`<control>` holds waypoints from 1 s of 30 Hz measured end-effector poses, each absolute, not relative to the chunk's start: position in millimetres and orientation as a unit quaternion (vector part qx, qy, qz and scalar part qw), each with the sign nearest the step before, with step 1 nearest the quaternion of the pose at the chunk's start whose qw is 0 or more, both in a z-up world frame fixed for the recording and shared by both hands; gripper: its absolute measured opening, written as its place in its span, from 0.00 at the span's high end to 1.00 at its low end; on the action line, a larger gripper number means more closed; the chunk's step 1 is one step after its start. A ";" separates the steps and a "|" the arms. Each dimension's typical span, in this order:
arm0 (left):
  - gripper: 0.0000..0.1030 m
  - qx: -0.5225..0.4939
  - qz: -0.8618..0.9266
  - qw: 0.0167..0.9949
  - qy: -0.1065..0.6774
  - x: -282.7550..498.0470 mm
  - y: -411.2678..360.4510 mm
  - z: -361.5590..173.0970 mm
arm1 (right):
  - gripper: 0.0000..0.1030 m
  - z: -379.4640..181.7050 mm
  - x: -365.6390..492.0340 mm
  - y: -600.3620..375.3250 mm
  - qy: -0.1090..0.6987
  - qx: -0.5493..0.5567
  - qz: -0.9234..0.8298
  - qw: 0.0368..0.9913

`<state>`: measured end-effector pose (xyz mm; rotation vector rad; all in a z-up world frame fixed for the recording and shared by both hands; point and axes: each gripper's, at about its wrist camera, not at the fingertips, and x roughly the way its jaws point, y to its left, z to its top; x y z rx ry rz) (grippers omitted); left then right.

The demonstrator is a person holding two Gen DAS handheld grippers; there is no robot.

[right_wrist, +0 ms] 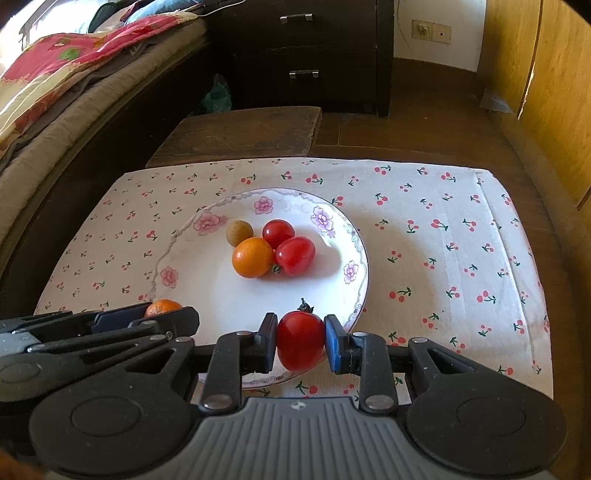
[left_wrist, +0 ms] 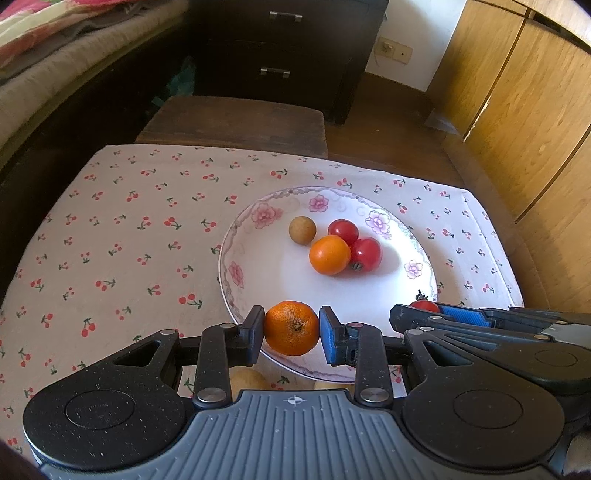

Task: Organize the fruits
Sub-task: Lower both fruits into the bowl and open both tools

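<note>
**Fruit carried to the plate**

Fruit is gathered on the plate (left_wrist: 391,295). A mandarin (left_wrist: 291,328) is clamped by the left gripper (left_wrist: 291,332) and a tomato (right_wrist: 300,340) by the right gripper (right_wrist: 300,341), both held above the plate's near rim, apparently for release beside the fruit already there.

Ahead of you a cherry-print cloth (right_wrist: 424,258) over the bench, a dark wooden stool (right_wrist: 240,129) beyond it, a dark drawer chest (right_wrist: 303,55), a bed with floral bedding (right_wrist: 74,62) to your left, wall sockets (right_wrist: 430,31), pale wood panels (left_wrist: 524,122), perhaps wardrobe doors
</note>
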<state>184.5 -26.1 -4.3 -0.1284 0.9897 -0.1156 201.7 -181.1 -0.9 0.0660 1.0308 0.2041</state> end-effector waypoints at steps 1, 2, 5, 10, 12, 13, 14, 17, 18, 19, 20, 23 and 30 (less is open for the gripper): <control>0.63 -0.061 -0.055 0.876 0.475 184.9 -26.1 -4.8 | 0.71 -1.5 202.8 -180.8 0.492 0.031 0.097 0.865; 0.63 -0.062 -0.055 0.876 0.475 185.4 -25.9 -5.4 | 0.71 -2.3 203.6 -180.6 0.493 0.031 0.098 0.864; 0.63 -0.062 -0.054 0.875 0.477 186.4 -25.7 -7.0 | 0.71 -4.1 204.9 -180.9 0.494 0.031 0.098 0.863; 0.63 -0.063 -0.055 0.874 0.478 187.1 -26.0 -8.4 | 0.71 -5.8 206.3 -181.7 0.495 0.032 0.098 0.863; 0.63 -0.062 -0.054 0.874 0.478 187.3 -26.2 -8.8 | 0.71 -6.0 206.7 -180.9 0.495 0.032 0.099 0.863; 0.63 -0.063 -0.053 0.874 0.479 187.6 -25.9 -9.3 | 0.71 -6.4 207.0 -180.6 0.495 0.032 0.099 0.863; 0.63 -0.063 -0.053 0.874 0.479 187.8 -25.7 -10.0 | 0.71 -6.9 207.2 -180.4 0.495 0.031 0.099 0.863; 0.62 -0.065 -0.052 0.873 0.480 188.6 -24.9 -11.2 | 0.71 -8.0 208.4 -180.7 0.496 0.033 0.100 0.862; 0.62 -0.065 -0.052 0.873 0.480 188.5 -25.1 -11.2 | 0.71 -8.2 208.5 -180.9 0.496 0.034 0.101 0.862; 0.62 -0.065 -0.052 0.873 0.480 188.5 -25.1 -11.2 | 0.71 -8.4 208.7 -181.2 0.496 0.035 0.101 0.861; 0.62 -0.065 -0.052 0.873 0.480 188.4 -25.1 -11.1 | 0.71 -8.6 208.9 -181.2 0.496 0.036 0.101 0.862; 0.62 -0.068 -0.053 0.872 0.481 188.4 -24.8 -11.4 | 0.71 -8.8 208.9 -181.2 0.493 0.035 0.097 0.864; 0.61 -0.068 -0.051 0.873 0.481 189.4 -23.6 -11.3 | 0.70 -9.2 209.5 -182.2 0.494 0.041 0.098 0.863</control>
